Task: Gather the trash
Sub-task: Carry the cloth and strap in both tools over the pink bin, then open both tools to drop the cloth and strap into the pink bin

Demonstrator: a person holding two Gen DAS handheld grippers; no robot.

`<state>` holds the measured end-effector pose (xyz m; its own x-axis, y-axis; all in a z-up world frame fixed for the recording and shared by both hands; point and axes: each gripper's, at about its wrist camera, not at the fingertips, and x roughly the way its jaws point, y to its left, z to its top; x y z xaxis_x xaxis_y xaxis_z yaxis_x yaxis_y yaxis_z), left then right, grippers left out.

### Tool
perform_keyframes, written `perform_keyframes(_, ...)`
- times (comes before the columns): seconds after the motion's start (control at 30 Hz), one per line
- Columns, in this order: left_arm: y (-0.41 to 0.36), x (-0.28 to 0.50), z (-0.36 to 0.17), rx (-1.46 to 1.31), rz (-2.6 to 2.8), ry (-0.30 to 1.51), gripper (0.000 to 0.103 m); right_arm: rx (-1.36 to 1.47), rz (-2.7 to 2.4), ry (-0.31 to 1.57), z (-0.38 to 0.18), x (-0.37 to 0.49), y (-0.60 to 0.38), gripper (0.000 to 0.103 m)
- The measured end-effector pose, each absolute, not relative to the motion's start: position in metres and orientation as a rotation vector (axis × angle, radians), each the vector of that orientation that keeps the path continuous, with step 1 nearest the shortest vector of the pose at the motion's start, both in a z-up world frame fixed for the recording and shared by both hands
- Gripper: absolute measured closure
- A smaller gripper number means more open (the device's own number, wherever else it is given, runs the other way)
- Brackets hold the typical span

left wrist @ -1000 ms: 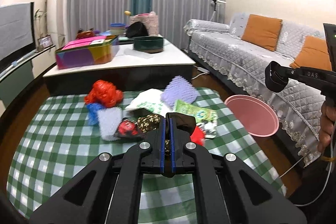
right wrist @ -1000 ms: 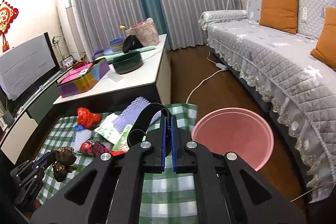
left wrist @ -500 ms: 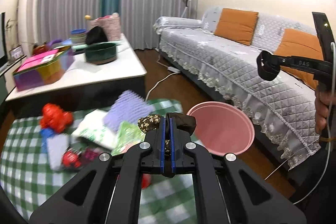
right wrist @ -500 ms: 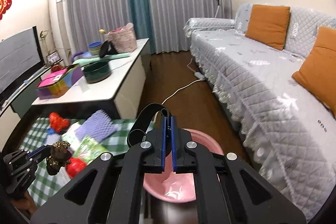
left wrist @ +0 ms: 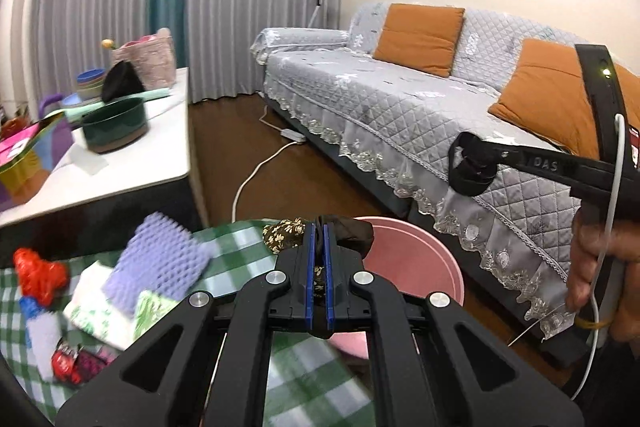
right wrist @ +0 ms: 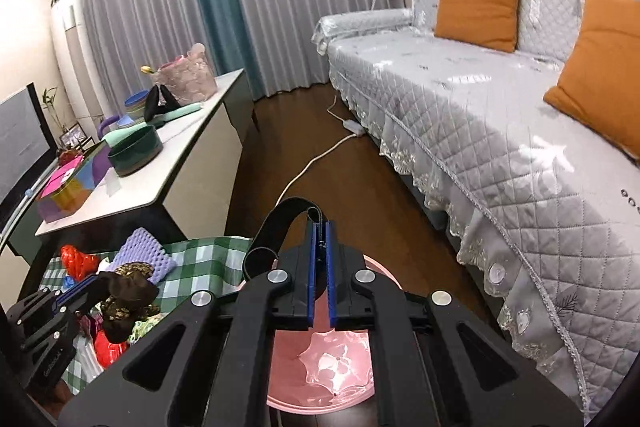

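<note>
- Since a second ago you have swung both grippers from the checked cloth toward the sofa side; the pink basin [right wrist: 328, 367] now sits directly under your right gripper [right wrist: 319, 227].
- Your left gripper [left wrist: 319, 227] is clenched on a crumpled brown floral wrapper [left wrist: 286, 233], which bulges out on both sides of the blue pads, at the basin's [left wrist: 416, 267] 9 o'clock rim.
- Your right gripper is clamped on a black strap [right wrist: 280, 223] that loops out toward 10 o'clock, above the basin.
- In the right wrist view, your left gripper [right wrist: 94, 281] with its wrapper [right wrist: 126, 297] lies at 9 o'clock from the basin.
- The remaining trash lies on the green checked cloth [left wrist: 236, 247]: a purple bumpy foam sheet [left wrist: 160, 259], a red crumpled piece [left wrist: 38, 273] and white packets [left wrist: 100, 303], at 9 o'clock from your left gripper.
- Beyond, at 10 o'clock, the white table [left wrist: 120, 163] carries a dark green pot [left wrist: 116, 123]; the grey sofa [left wrist: 400, 107] runs at 2 o'clock.
</note>
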<state>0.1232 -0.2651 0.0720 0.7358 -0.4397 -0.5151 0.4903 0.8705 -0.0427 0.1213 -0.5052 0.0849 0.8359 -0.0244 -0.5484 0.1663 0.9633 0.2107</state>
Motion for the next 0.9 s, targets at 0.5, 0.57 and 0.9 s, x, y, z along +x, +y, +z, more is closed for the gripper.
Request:
perform_keyframes(0.5, -0.318, 0.159, 0.043, 0.148, -0.629, 0.594, 0.099, 0.278, -0.126, 0.609, 0.071, 0.143, -0.514, 0.098)
perform_keyframes(0.57, -0.322, 0.161, 0.040, 0.151, -0.638, 0.598, 0.099, 0.279, -0.127, 0.611, 0.069, 0.144, -0.514, 0.098)
perform_keyframes(0.9, -0.326, 0.166, 0.037, 0.131, -0.690, 0.615, 0.079, 0.299, -0.156, 0.603, 0.068, 0.144, -0.519, 0.050)
